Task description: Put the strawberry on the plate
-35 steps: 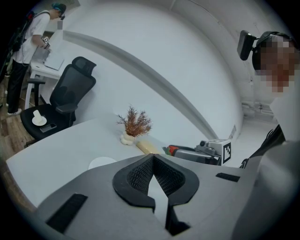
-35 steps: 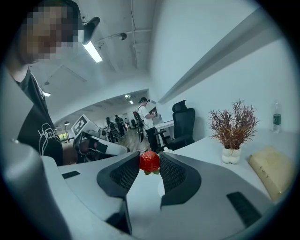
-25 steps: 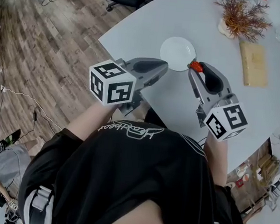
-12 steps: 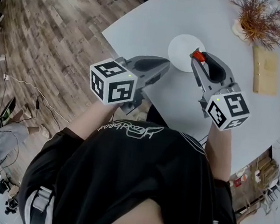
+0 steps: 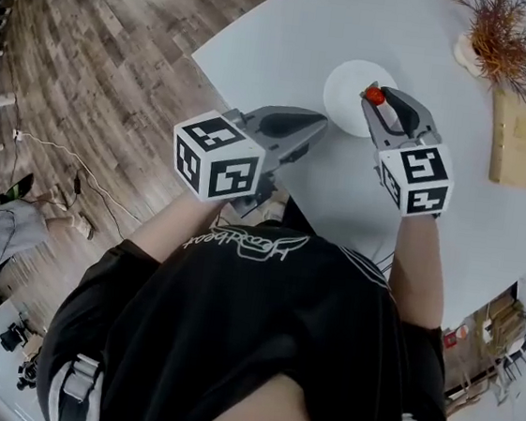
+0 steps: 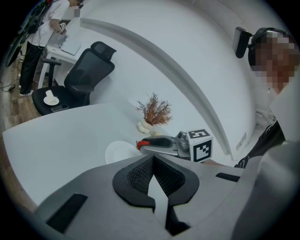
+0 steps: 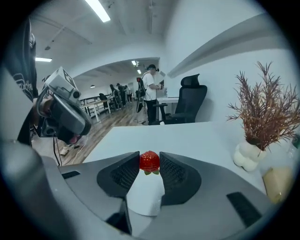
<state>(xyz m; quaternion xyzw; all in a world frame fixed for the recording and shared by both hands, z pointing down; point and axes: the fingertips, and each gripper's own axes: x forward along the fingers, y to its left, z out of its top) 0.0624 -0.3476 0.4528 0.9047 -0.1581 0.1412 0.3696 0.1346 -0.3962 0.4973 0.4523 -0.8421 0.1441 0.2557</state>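
A red strawberry is pinched between the tips of my right gripper, which is shut on it. It hangs over the right rim of the small white plate on the white table; in the right gripper view the plate shows just below the jaws. My left gripper hovers at the table's near edge, left of the plate, its jaws closed together with nothing between them. In the left gripper view the strawberry sits beside the plate.
A dried plant in a white vase stands at the back right, with a wooden board in front of it. The table's curved edge drops to wood floor on the left. An office chair stands beyond the table.
My right gripper has carried the strawberry a little forward and left, from beside the plate's right edge to over its rim. The left gripper has hardly moved.
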